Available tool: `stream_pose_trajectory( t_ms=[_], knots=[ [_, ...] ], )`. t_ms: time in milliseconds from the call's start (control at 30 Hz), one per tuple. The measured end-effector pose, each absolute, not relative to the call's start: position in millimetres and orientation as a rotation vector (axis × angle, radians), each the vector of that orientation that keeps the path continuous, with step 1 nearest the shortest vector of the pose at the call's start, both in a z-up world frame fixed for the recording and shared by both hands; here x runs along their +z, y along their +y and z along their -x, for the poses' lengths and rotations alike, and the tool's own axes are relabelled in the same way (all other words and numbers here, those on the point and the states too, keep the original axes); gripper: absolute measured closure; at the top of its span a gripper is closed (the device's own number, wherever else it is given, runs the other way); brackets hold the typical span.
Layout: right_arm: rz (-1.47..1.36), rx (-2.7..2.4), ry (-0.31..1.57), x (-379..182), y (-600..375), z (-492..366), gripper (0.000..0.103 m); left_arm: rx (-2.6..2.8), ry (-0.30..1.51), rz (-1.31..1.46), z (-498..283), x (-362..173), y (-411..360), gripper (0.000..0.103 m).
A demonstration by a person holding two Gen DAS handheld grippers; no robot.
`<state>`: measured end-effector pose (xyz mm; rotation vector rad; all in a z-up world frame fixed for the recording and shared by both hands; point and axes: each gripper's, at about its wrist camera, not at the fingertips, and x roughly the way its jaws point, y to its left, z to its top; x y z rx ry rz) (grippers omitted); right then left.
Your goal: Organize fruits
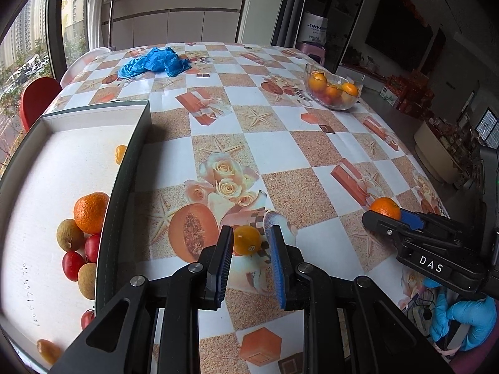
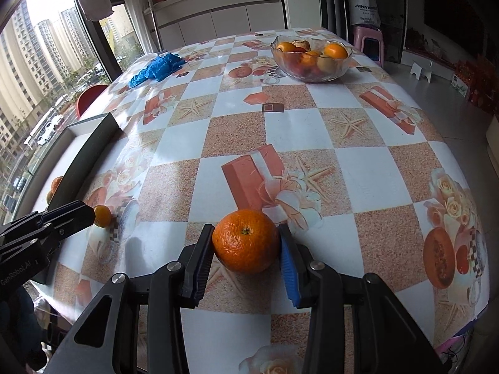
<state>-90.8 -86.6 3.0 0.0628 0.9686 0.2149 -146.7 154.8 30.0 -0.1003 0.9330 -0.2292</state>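
I am holding the right tongs (image 2: 246, 260) around the large orange (image 2: 246, 240) in the lower middle of the right wrist frame; both pads look to be touching its sides, so I judge it clamped, while it seems to be resting on the bench (image 2: 358, 162). I am bringing the left tongs (image 1: 252, 254) up to the small orange (image 1: 247, 240) in the lower middle of the left wrist frame, with the jaws apart and the fruit sitting just past the tips, not yet between them. My worry is that the small orange is round and free, so a nudge from one fingertip could roll it away across the slick patterned cloth. The large orange could also slip if I am lifting with a grip this near the tips. The box (image 1: 124, 168), filling the left of that frame, is already holding an orange, red fruits and brown ones, and its dark wall is standing between my fruit and the white floor inside, so I must be clearing it on the way over. The glass bowl (image 2: 312, 59) of fruit at the upper right and the blue plastic bag (image 1: 156, 62) at the upper left are lying well apart from both tongs.
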Motion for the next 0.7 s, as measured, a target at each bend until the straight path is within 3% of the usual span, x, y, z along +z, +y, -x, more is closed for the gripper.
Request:
stream_pose_trajectory(
  t_ms=[433, 467, 500, 533, 700],
  knots=[
    [-0.037, 0.205, 0.963, 2.3, -85.4, 93.9, 0.06, -0.187, 0.976, 0.062, 132.7, 12.0, 154.8, 0.077],
    [-0.032, 0.204, 0.961, 2.3, -85.0, 94.1, 0.06, -0.187, 0.974, 0.05, 132.7, 11.8, 153.3, 0.072],
    [-0.031, 0.204, 0.96, 2.2, -84.8, 94.2, 0.06, -0.195, 0.971, 0.046, 133.0, 11.8, 152.0, 0.054],
    [-0.032, 0.204, 0.959, 2.2, -84.8, 94.2, 0.06, -0.192, 0.967, 0.043, 133.5, 11.6, 150.9, 0.044],
    [-0.02, 0.205, 0.953, 2.5, -82.9, 95.0, 0.06, -0.174, 0.953, -0.018, 138.0, 9.0, 142.8, 0.045]
  ],
)
